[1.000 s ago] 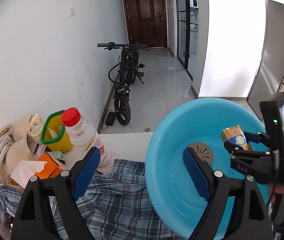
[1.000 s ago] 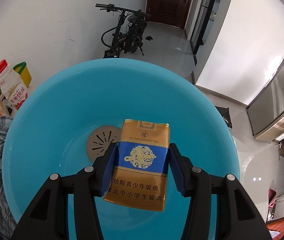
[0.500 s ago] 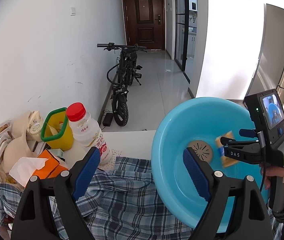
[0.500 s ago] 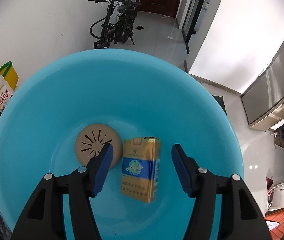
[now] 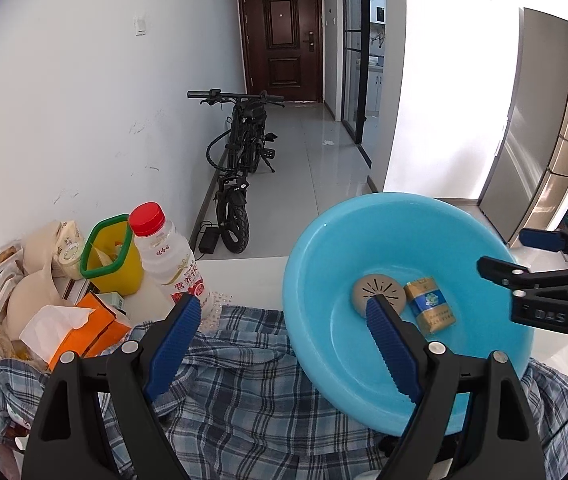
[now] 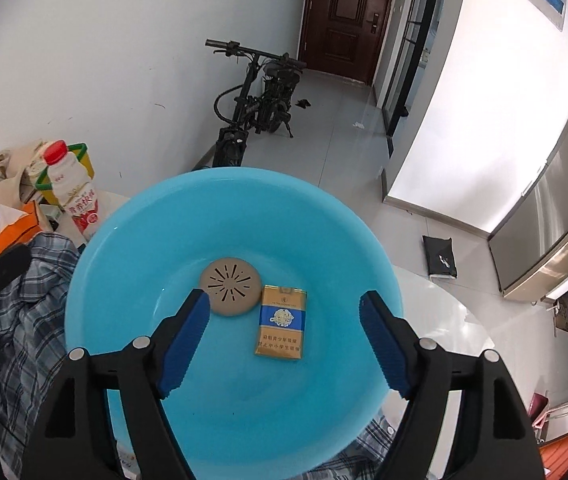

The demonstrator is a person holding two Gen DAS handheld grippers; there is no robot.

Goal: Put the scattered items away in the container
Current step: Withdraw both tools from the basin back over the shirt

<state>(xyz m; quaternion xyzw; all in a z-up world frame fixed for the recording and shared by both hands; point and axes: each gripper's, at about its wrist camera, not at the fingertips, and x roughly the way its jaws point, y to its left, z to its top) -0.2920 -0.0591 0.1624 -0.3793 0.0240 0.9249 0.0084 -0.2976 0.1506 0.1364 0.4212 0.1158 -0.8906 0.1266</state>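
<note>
Basin (image 6: 132,248): light blue, round, resting partly on a plaid shirt (image 5: 244,380) at the near edge of the white worktop (image 5: 244,276). Holds two items on its floor.

Cigarette pack (image 6: 282,322): gold with a blue band, lying flat in the basin, free of both grippers. Just beside it, apart by a narrow gap, a tan round disc (image 6: 230,286) with slotted holes.

Right gripper (image 6: 284,336): above the basin, pointing down into it. Its jaws have just been opening and now stand wide, with nothing between the blue pads; the pack lies below and between them, untouched. In the left wrist view the right gripper (image 5: 503,254) hangs over the basin's right rim.

Left gripper (image 5: 280,344): jaws wide, nothing held. One pad shows over the shirt, the other over the basin's near-left rim.

Bottle (image 5: 168,264): clear plastic, red cap, white and red label, upright on the worktop left of the basin, near the shirt's far edge.

Yellow tub (image 5: 114,260): green rim, behind the bottle, near the wall.

Tissue box (image 5: 84,328): orange, a white tissue standing out of it, at the worktop's left edge, touching the shirt.

Bags (image 5: 32,280): beige, heaped with snack packets in the far-left corner.

Bike (image 5: 240,168): black, on the floor beyond the worktop, against the wall.
</note>
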